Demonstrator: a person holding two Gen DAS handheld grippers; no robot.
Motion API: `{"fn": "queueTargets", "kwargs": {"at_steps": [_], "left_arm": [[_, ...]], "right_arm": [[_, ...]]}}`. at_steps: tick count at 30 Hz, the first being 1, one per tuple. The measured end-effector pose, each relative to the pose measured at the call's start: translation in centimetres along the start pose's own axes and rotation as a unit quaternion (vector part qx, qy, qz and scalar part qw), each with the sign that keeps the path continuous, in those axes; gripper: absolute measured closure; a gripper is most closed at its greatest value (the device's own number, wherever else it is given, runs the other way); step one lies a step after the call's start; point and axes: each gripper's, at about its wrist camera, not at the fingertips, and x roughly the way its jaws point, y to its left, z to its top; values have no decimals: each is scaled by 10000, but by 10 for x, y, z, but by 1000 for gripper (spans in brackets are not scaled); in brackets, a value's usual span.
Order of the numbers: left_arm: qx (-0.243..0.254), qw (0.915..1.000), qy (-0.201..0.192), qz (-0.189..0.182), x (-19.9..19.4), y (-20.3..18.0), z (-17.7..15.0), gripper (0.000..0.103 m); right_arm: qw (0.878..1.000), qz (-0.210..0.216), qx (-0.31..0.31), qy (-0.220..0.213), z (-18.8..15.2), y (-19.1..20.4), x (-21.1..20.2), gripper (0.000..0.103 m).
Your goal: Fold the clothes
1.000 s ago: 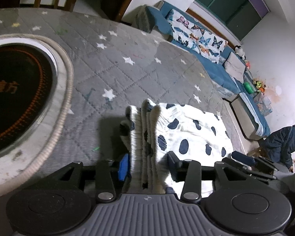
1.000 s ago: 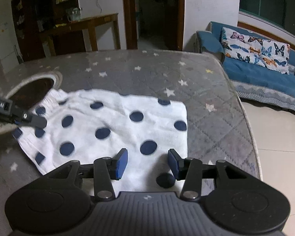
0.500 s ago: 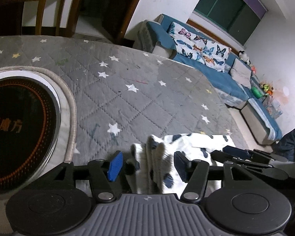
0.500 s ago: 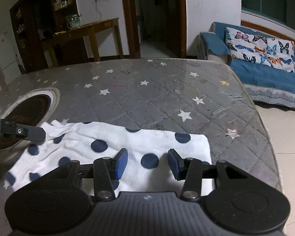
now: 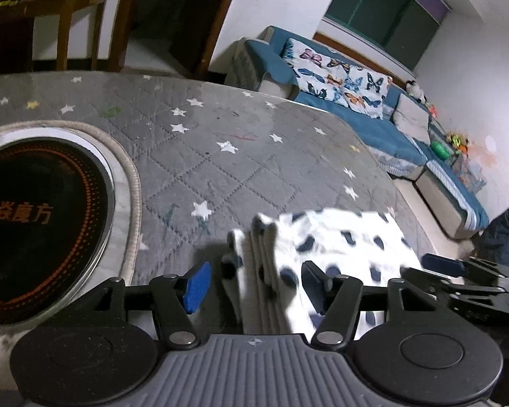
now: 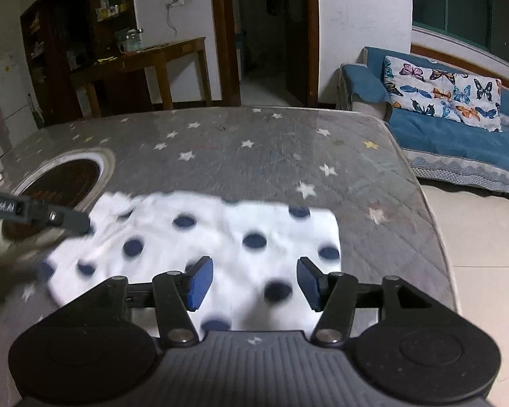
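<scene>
A white cloth with navy dots [image 5: 339, 237] lies folded on the grey star-quilted table [image 5: 220, 156]. Its stacked, layered edge runs between the fingers of my left gripper [image 5: 254, 286], which stands open with both blue pads clear of the fabric. The right gripper [image 5: 458, 271] shows at the cloth's far side. In the right wrist view the cloth [image 6: 220, 230] spreads flat under my right gripper [image 6: 254, 283], open just above it. One finger of the left gripper [image 6: 51, 217] reaches over the cloth's left corner. Both views are motion-blurred.
A round black hob [image 5: 34, 220] with a pale rim is set into the table left of the cloth. The table's right edge [image 6: 434, 224] drops to a tiled floor. A blue sofa [image 6: 458, 135] stands beyond. A person in dark clothes [image 5: 505, 234] crouches at the right.
The left gripper's fingers have spread wider around the cloth's layered edge. Both grippers drew back from the cloth half a second ago and have moved forward over it again.
</scene>
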Motion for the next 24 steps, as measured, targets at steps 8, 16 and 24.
{"fn": "queueTargets", "kwargs": {"at_steps": [8,16,24], "left_arm": [[498,9986,-70,142,-18,-13,-26,35],[471,9986,-195,130,-34,-10,-34,32],[430,9979,-421,235,-66,0,-61,17]], "right_arm": [[9999,-114,57,-50,-38,0,-41,44],[9990,-88,96,-427,-43,13,-62,35],[9988,144,44,-468,-53,33,-64,24]]}}
